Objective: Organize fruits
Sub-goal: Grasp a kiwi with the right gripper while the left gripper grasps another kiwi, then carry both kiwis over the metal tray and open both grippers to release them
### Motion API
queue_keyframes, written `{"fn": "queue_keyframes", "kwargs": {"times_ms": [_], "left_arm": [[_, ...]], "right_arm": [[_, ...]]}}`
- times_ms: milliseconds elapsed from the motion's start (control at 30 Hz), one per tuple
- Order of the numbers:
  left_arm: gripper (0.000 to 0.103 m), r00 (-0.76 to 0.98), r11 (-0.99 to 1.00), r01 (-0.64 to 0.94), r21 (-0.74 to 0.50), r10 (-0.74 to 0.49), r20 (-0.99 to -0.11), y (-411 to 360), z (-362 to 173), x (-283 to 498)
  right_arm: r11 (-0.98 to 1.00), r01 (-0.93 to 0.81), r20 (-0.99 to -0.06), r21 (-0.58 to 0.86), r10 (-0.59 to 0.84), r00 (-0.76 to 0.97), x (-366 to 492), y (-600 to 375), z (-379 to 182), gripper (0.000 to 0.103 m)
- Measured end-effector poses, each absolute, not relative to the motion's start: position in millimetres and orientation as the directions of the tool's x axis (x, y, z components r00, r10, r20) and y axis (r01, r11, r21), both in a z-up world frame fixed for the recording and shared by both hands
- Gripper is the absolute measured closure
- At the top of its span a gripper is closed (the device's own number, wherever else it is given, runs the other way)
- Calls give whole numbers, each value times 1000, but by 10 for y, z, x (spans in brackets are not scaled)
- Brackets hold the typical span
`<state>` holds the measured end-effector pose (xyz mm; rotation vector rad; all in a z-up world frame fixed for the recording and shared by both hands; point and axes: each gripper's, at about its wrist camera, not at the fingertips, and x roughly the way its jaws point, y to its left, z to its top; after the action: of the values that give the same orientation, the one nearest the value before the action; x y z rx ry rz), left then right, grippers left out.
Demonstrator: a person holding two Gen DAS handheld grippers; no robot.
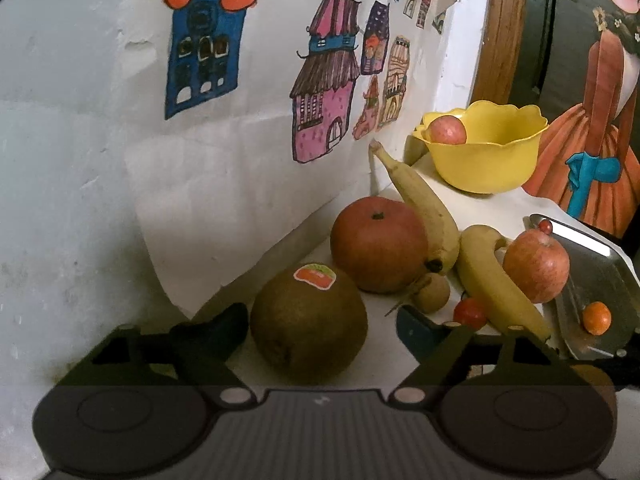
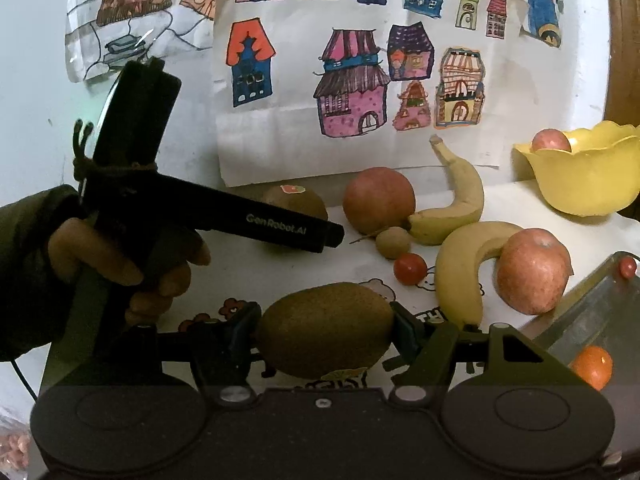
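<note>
Right gripper (image 2: 324, 330) has its fingers pinching a kiwi (image 2: 325, 330) just above the surface (image 2: 512, 204). Left gripper (image 1: 320, 326), fingers spread around the stickered kiwi (image 1: 309, 322), reads "GenRobot.AI"; a hand (image 2: 120, 264) grips it at 9 o'clock. Bananas (image 2: 460, 268) and apples (image 2: 532, 272) crowd 2 o'clock, yellow bowl (image 2: 588, 176) beyond.

Right hand-held gripper (image 2: 325, 330) clamped; left (image 1: 320, 320) apparently spread.

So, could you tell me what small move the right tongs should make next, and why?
Probably lift the kiwi clear of the table: the right tongs are already shut on it, both pads touching its ends. The left tongs stand open around the other kiwi, so nothing blocks going up.
</note>
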<state>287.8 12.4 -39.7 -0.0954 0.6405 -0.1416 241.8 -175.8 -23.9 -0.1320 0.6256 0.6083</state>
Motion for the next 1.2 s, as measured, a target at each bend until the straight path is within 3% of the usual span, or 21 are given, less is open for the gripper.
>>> {"fn": "queue_keyframes", "kwargs": {"times_ms": [133,700,1200], "left_arm": [[40,798,988,83,-128,-143,-586,141,-390,2882],[41,751,970,185,-156,-242,-615,-161,-328,2535],[41,715,919,339,-204,-392,-579,-1114,-133,2338]], "right_arm": [[823,-564,-581,70,493,647,2414,-1774,-271,33],[864,-493,-563,101,458,688,2130,-2109,-284,33],[959,-269,-497,89,277,822,1810,-3169,-141,33]]}}
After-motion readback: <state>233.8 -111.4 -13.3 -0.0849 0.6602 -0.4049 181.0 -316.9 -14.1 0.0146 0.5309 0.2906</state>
